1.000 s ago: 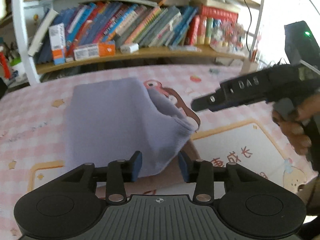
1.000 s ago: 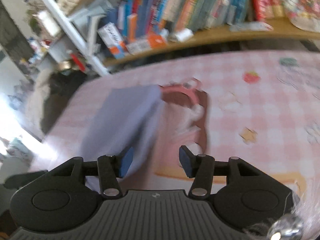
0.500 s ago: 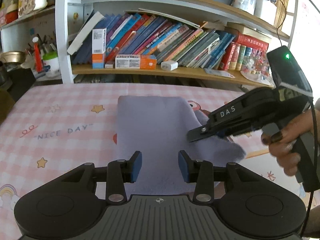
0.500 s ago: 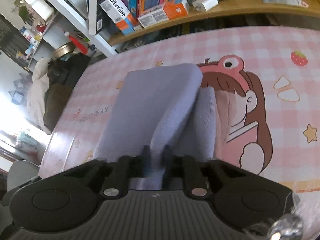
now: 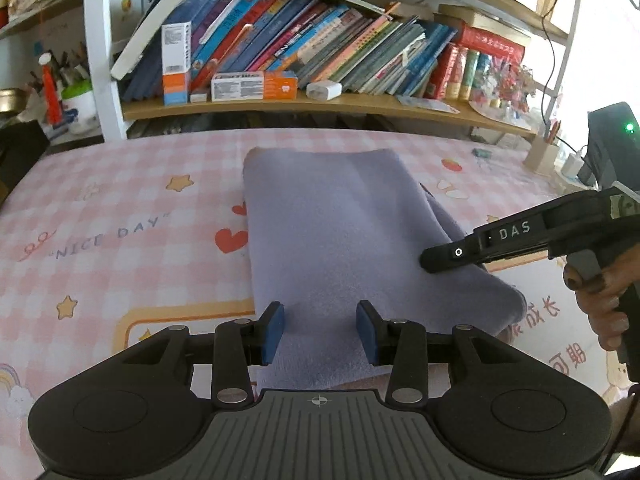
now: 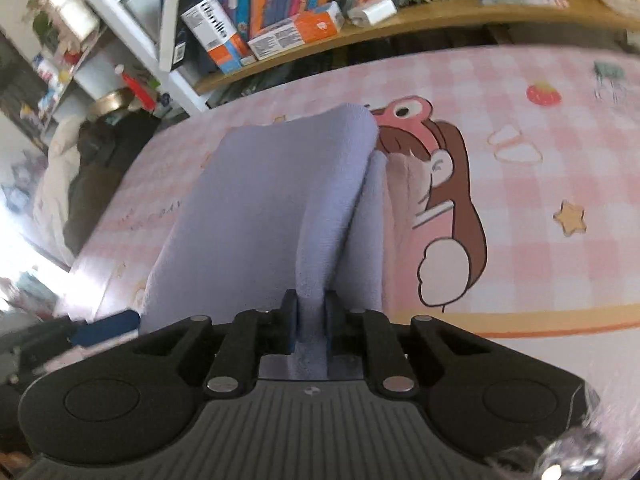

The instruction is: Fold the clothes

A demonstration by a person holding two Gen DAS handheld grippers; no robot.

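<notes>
Over the checked mat, right tool pinching lavender cloth, left tool parted, empty.

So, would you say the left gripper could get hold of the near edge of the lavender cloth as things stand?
Probably yes. The left gripper is open with the lavender cloth lying directly between and below its fingers; nothing blocks it. The right gripper grips the cloth's right side, clear of that edge.

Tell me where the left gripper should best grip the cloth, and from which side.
Probably the near-left corner of the cloth, coming in low from the near edge. The cloth lies flat and folded on the mat, so only an edge gives the pads a bite. The left gripper is open above that near edge, while the right gripper already pinches the right-hand fold.
</notes>
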